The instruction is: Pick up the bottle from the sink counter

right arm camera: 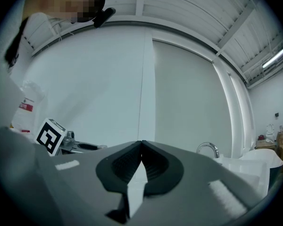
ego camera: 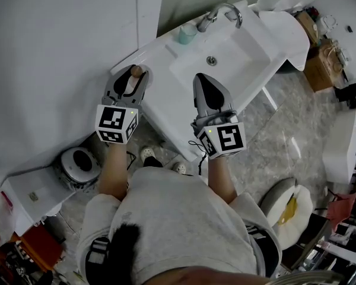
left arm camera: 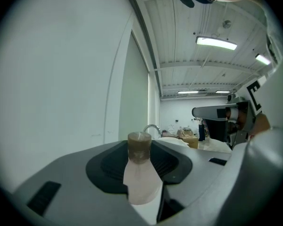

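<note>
White sink counter (ego camera: pixel 166 100) with basin, seen from above. Left gripper (ego camera: pixel 132 76) sits at the counter's left end, jaws clamped on small pale bottle with brown cap (left arm camera: pixel 140 173), upright between them. Right gripper (right arm camera: pixel 142 147) over the counter's front edge, jaws pressed together, nothing between. Curved chrome faucet (ego camera: pixel 222 13) behind basin; small teal cup (ego camera: pixel 187 33) beside it.

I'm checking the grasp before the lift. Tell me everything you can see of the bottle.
The bottle is small, with a pale whitish-pink body that narrows at the shoulder to a brown cylindrical cap, which is on. It looks like plastic. It stands upright, clamped between the dark pads of the left gripper, over the left end of the white sink counter. Its base is hidden, so contact with the counter cannot be told.
</note>
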The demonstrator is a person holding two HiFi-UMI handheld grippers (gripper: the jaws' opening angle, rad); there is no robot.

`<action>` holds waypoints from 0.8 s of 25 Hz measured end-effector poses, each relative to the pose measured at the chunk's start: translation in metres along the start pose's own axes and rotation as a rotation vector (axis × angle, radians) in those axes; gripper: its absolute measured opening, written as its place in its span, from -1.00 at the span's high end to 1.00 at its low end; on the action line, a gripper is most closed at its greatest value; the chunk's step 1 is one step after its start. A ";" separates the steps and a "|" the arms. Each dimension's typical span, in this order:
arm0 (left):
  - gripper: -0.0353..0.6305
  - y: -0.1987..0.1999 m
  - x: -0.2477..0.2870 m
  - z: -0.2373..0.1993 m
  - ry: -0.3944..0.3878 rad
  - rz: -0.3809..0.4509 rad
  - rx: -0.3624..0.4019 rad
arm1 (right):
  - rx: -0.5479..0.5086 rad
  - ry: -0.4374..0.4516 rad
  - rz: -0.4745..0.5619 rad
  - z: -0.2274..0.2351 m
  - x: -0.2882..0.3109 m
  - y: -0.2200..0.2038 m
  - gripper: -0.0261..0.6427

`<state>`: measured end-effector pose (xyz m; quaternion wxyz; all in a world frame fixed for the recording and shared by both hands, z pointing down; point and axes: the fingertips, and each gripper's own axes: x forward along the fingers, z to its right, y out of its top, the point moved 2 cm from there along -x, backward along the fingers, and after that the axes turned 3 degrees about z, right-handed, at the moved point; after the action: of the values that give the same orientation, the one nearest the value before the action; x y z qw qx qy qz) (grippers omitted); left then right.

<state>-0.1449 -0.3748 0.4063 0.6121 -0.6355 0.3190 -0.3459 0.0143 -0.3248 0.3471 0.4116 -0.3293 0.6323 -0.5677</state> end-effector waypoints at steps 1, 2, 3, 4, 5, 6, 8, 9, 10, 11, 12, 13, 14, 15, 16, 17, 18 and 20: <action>0.45 0.005 -0.005 0.004 0.004 0.009 0.004 | 0.003 0.004 0.007 0.001 -0.003 0.002 0.89; 0.45 0.011 -0.009 0.009 0.007 0.019 0.007 | 0.006 0.006 0.014 0.002 -0.007 0.005 0.89; 0.45 0.017 -0.014 0.013 0.008 0.029 0.011 | 0.010 0.008 0.022 0.002 -0.010 0.007 0.89; 0.45 0.022 -0.019 0.017 0.010 0.037 0.014 | 0.012 0.011 0.028 0.003 -0.014 0.009 0.89; 0.45 0.026 -0.024 0.022 0.013 0.044 0.018 | 0.015 0.014 0.034 0.004 -0.018 0.011 0.89; 0.45 0.029 -0.030 0.026 0.019 0.048 0.021 | 0.016 0.017 0.038 0.005 -0.022 0.013 0.89; 0.45 0.034 -0.040 0.034 0.038 0.055 0.025 | 0.017 0.025 0.045 0.007 -0.030 0.017 0.89; 0.45 0.036 -0.045 0.037 0.048 0.059 0.025 | 0.015 0.028 0.047 0.008 -0.034 0.019 0.89; 0.45 0.039 -0.049 0.041 0.056 0.065 0.026 | 0.011 0.029 0.047 0.009 -0.037 0.021 0.89; 0.45 0.042 -0.054 0.044 0.063 0.070 0.028 | 0.007 0.029 0.046 0.010 -0.041 0.022 0.89; 0.45 0.045 -0.059 0.048 0.071 0.075 0.030 | 0.002 0.028 0.044 0.011 -0.045 0.024 0.89; 0.45 0.047 -0.064 0.052 0.079 0.079 0.034 | -0.001 0.028 0.042 0.012 -0.049 0.025 0.89; 0.45 0.050 -0.069 0.055 0.087 0.083 0.037 | -0.002 0.030 0.043 0.012 -0.053 0.026 0.89; 0.45 0.052 -0.073 0.058 0.097 0.087 0.040 | -0.003 0.033 0.045 0.013 -0.056 0.028 0.89; 0.45 0.054 -0.078 0.061 0.107 0.091 0.042 | -0.004 0.037 0.047 0.013 -0.060 0.029 0.89; 0.45 0.056 -0.083 0.064 0.119 0.096 0.042 | -0.008 0.042 0.049 0.013 -0.064 0.030 0.89; 0.45 0.058 -0.087 0.067 0.130 0.102 0.042 | -0.013 0.047 0.050 0.013 -0.068 0.032 0.89; 0.45 0.061 -0.096 0.072 0.152 0.111 0.042 | -0.020 0.059 0.051 0.013 -0.075 0.034 0.89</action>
<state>-0.1375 -0.2575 0.3400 0.6176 -0.5756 0.3921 -0.3654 0.0612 -0.2596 0.3247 0.4040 -0.3004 0.6579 -0.5601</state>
